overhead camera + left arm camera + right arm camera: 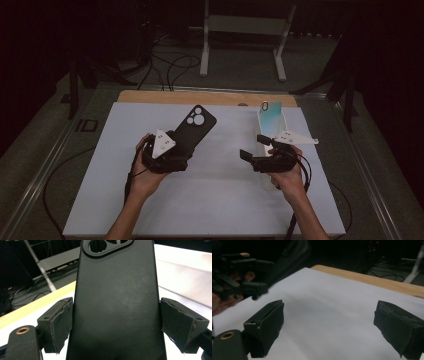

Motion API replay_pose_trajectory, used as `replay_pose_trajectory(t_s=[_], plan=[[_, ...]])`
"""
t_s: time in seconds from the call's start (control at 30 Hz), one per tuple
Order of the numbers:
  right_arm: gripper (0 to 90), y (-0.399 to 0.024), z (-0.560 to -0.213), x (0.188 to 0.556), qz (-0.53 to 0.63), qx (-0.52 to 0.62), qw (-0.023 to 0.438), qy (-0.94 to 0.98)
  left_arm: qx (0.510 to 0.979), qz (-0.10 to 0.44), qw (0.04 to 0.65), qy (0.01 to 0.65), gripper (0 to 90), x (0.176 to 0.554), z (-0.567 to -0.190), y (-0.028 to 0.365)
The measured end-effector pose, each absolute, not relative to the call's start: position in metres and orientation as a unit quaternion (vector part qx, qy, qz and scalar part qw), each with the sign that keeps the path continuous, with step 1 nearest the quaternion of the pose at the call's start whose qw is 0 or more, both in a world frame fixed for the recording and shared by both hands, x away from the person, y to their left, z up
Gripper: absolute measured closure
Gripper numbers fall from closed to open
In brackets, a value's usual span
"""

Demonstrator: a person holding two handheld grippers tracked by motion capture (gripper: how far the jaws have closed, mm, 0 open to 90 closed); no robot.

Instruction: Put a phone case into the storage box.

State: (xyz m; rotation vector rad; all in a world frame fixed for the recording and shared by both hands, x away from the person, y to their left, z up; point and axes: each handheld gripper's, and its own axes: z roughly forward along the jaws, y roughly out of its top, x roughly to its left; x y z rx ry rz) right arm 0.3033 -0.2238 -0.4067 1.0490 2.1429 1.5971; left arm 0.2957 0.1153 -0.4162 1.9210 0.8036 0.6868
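Counting the things on the white sheet (pixel 210 200): one black phone case (pixel 196 129), one pale teal phone (pixel 270 121), two grippers. The left gripper (pixel 115 322) grips the case across its width, both pads pressed on its long edges, the case slanting far and right from the jaws. The right gripper (pixel 329 325) gapes wide, holding nothing, with the teal phone just beyond it at the far right.
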Motion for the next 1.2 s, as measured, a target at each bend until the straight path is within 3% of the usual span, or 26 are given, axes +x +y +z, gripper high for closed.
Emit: replay_pose_trajectory(t_s=[0.53,0.73,0.97,1.2], plan=[[9.9,-0.189,-0.393,0.317,0.562,0.341,0.100,0.747,0.792,0.273,0.472,0.275,15.0,0.286,-0.420,0.075],[15.5,-0.181,-0.394,0.326,0.567,0.348,0.073,0.743,0.786,0.269,0.495,0.254,15.0,0.279,-0.417,0.069],[45.4,-0.173,-0.393,0.326,0.580,0.336,0.040,0.741,0.782,0.271,0.505,0.244,14.9,0.276,-0.417,0.062],[66.4,-0.169,-0.392,0.325,0.583,0.323,0.011,0.745,0.780,0.279,0.502,0.248,14.9,0.276,-0.419,0.056]])
